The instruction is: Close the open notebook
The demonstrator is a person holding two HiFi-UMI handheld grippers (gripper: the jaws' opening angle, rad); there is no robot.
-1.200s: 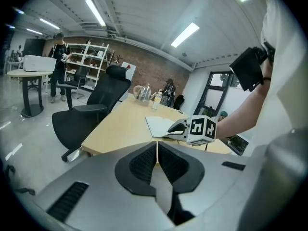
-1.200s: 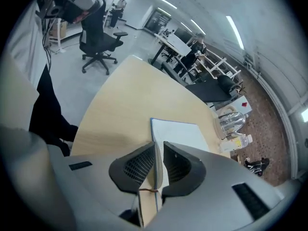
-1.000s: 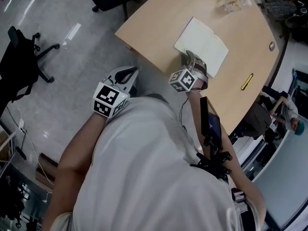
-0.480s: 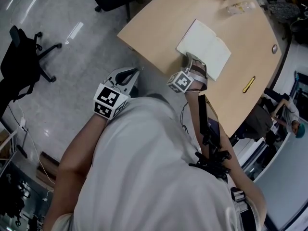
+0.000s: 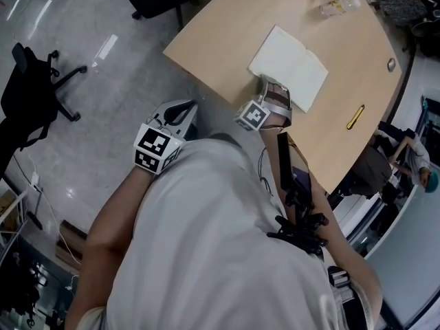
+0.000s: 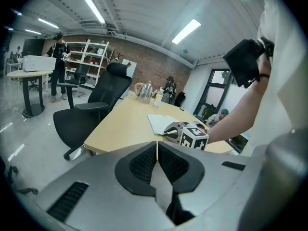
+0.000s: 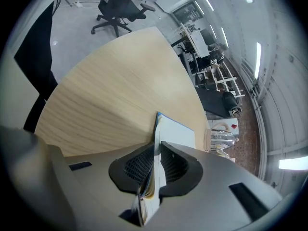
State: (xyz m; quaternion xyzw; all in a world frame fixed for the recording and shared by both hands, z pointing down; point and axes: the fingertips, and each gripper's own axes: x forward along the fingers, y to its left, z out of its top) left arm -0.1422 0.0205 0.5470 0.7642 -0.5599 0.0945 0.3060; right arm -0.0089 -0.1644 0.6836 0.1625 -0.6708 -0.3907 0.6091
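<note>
Notebook (image 5: 289, 66) lies open on the counter (image 5: 213, 43), its near edge grasped by the right hand-held gripper (image 7: 155, 167), while the left hand-held gripper (image 6: 157, 165) hangs clenched and empty off the counter.

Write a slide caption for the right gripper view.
Right gripper shut on the near edge of the open notebook, pale wooden table stretching beyond.

Yellow pen (image 5: 353, 117) on wooden table (image 5: 227, 33); black chair (image 5: 27, 95) on floor (image 5: 103, 129).
</note>
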